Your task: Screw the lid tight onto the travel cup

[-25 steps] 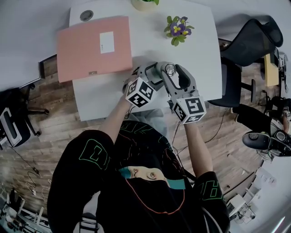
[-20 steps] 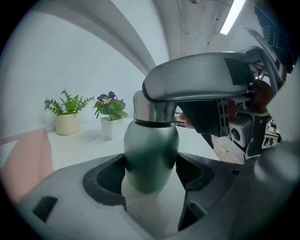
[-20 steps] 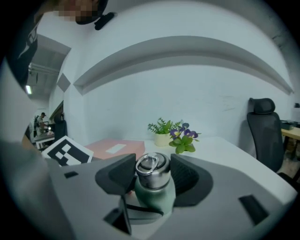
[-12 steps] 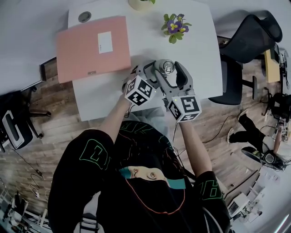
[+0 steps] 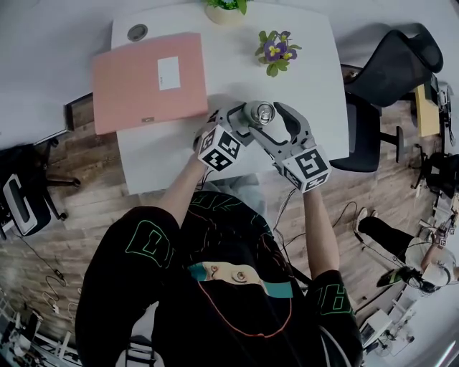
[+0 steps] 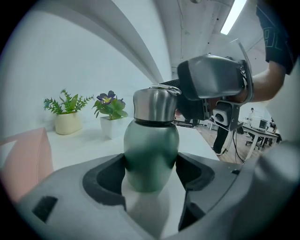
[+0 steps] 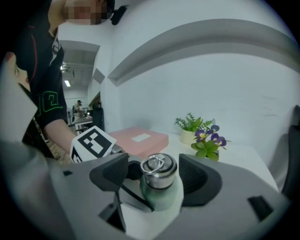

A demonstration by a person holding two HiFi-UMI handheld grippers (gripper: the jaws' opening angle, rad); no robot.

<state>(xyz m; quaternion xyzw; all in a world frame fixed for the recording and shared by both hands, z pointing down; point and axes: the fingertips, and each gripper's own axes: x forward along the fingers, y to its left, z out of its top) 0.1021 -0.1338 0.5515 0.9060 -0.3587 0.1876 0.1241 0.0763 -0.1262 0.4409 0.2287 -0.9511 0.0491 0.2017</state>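
Note:
A green travel cup (image 6: 151, 150) with a steel lid (image 6: 154, 104) stands on the white table (image 5: 308, 64) near its front edge. My left gripper (image 6: 151, 169) is shut on the cup's green body, a pad pressing each side. My right gripper (image 7: 154, 176) straddles the lid (image 7: 159, 169) from the other side. Its jaws are opening, and a gap shows between each pad and the lid. In the head view both grippers meet at the cup (image 5: 266, 112), the left gripper (image 5: 242, 118) on the left and the right gripper (image 5: 278, 120) on the right.
A pink folder (image 5: 150, 79) lies on the table's left half. A small pot of purple flowers (image 5: 276, 50) and a green plant pot (image 5: 226, 7) stand at the back. A black office chair (image 5: 391, 72) is at the table's right, over wooden floor.
The right gripper's jaws have spread away from the lid, and its marker cube has swung slightly to the right. The left gripper still holds the cup in the same place.

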